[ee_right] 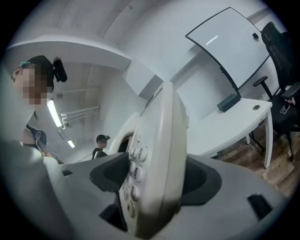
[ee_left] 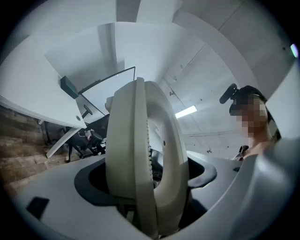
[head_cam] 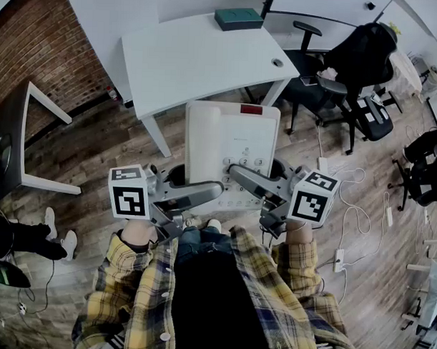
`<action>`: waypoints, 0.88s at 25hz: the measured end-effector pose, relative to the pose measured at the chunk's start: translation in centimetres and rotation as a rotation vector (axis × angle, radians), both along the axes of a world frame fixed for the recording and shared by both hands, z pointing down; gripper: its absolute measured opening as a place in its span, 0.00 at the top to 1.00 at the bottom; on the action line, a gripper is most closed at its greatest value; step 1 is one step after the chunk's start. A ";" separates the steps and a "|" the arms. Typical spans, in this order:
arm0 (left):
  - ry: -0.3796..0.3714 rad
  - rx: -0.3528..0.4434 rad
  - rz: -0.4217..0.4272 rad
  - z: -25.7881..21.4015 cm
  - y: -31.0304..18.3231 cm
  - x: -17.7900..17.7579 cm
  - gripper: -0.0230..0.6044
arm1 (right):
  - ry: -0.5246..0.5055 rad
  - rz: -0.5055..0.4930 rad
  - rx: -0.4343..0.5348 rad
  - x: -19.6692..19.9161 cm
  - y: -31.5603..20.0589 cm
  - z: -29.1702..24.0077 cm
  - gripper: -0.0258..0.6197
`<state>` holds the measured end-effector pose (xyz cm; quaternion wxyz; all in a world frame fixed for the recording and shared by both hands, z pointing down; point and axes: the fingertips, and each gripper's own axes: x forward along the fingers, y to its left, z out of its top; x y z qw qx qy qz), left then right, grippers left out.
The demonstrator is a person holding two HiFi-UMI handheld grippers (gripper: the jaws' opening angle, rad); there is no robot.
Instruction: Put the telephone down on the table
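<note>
A white desk telephone [head_cam: 230,145] is held level in the air in front of the person, above the wooden floor and short of the white table [head_cam: 201,59]. Its handset [head_cam: 203,141] lies on its left half, with the keypad [head_cam: 244,167] at the right. My left gripper [head_cam: 203,193] is shut on the telephone's near left edge and my right gripper [head_cam: 252,183] on its near right edge. In the left gripper view the telephone [ee_left: 140,164] stands edge-on between the jaws of the left gripper [ee_left: 145,187]. The right gripper view shows the telephone's [ee_right: 159,159] buttons, with the right gripper [ee_right: 154,183] clamped on it.
A dark green box [head_cam: 238,18] lies at the table's far edge, and a round cable hole [head_cam: 277,63] sits near its right edge. Office chairs [head_cam: 358,60] draped with dark clothes stand to the right. A brick wall [head_cam: 37,35] and a dark table [head_cam: 12,127] are at the left. Cables [head_cam: 353,211] trail on the floor.
</note>
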<state>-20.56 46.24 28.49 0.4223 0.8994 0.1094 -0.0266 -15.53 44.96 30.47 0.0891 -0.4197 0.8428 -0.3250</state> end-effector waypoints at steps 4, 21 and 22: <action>0.002 -0.001 0.000 -0.1 0.2 0.2 0.34 | -0.001 0.000 0.002 0.1 0.1 -0.1 0.48; 0.007 -0.009 -0.021 0.5 1.1 0.9 0.34 | -0.007 -0.017 0.000 0.9 1.1 0.4 0.48; 0.005 -0.008 -0.024 0.4 1.2 1.0 0.34 | -0.010 -0.018 0.000 1.0 1.1 0.3 0.48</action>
